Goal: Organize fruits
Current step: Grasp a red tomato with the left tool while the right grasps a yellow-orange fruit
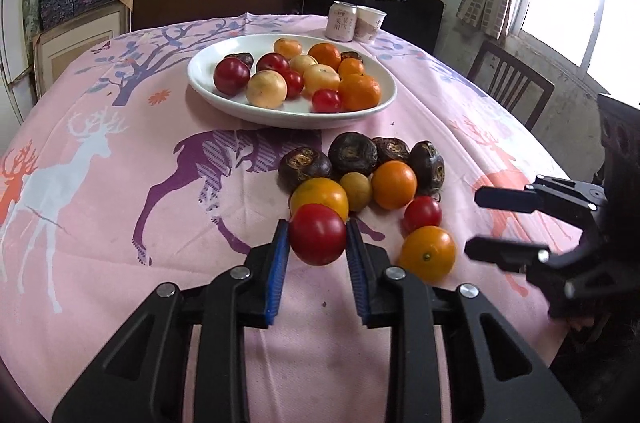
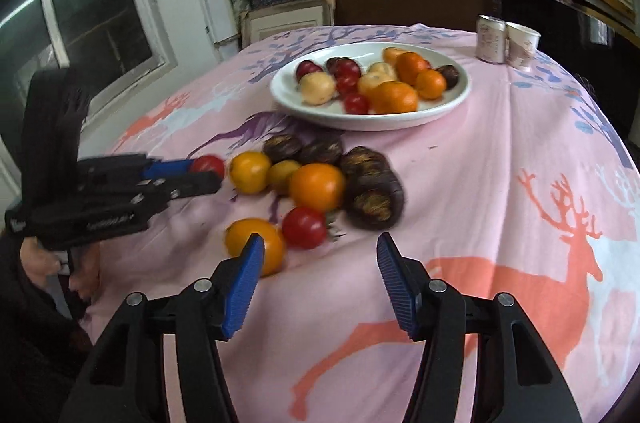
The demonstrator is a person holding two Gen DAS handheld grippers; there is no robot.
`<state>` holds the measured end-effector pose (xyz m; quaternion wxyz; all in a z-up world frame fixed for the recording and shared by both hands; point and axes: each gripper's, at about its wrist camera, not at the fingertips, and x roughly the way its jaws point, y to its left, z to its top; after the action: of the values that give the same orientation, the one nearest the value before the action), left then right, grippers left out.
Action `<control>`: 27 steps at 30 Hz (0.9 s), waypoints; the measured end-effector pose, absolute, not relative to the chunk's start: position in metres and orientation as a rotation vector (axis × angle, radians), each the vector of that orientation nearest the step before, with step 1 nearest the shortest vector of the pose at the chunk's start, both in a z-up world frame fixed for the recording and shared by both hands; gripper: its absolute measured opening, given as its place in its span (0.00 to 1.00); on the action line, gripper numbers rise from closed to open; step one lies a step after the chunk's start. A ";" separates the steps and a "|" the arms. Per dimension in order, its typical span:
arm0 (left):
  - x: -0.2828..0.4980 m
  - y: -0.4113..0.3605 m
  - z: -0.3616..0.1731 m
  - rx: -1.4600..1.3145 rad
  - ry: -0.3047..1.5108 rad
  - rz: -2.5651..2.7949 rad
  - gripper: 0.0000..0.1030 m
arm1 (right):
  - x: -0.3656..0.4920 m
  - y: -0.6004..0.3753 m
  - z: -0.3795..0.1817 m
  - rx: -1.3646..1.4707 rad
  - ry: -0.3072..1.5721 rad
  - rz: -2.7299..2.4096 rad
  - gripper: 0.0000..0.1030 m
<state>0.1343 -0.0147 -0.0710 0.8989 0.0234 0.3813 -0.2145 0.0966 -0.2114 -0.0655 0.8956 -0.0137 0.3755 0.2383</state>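
My left gripper is shut on a red tomato, held just above the cloth at the near edge of a loose fruit pile; it also shows in the right wrist view with the tomato. The pile holds oranges, another tomato and dark water chestnuts. A white plate behind it holds several fruits. My right gripper is open and empty, near an orange and a tomato; it shows at the right in the left wrist view.
A pink deer-print cloth covers the round table. A can and a paper cup stand at the far edge behind the plate. A wooden chair stands at the right. Shelves line the back wall.
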 end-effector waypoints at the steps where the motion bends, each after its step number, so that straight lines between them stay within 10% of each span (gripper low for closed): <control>1: 0.133 -0.015 -0.071 0.052 0.785 -0.443 0.27 | 0.089 -0.199 -0.065 -0.070 0.773 0.502 0.55; 11: 0.131 -0.011 -0.071 0.037 0.784 -0.436 0.27 | 0.090 -0.157 -0.075 -0.148 0.800 0.442 0.37; 27: 0.131 -0.011 -0.072 0.034 0.794 -0.431 0.27 | 0.085 -0.193 -0.067 -0.006 0.780 0.434 0.36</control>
<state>0.1307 -0.0111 -0.0719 0.8996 0.0163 0.3837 -0.2080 0.0853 -0.1932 -0.0674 0.9020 -0.0028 0.3773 0.2101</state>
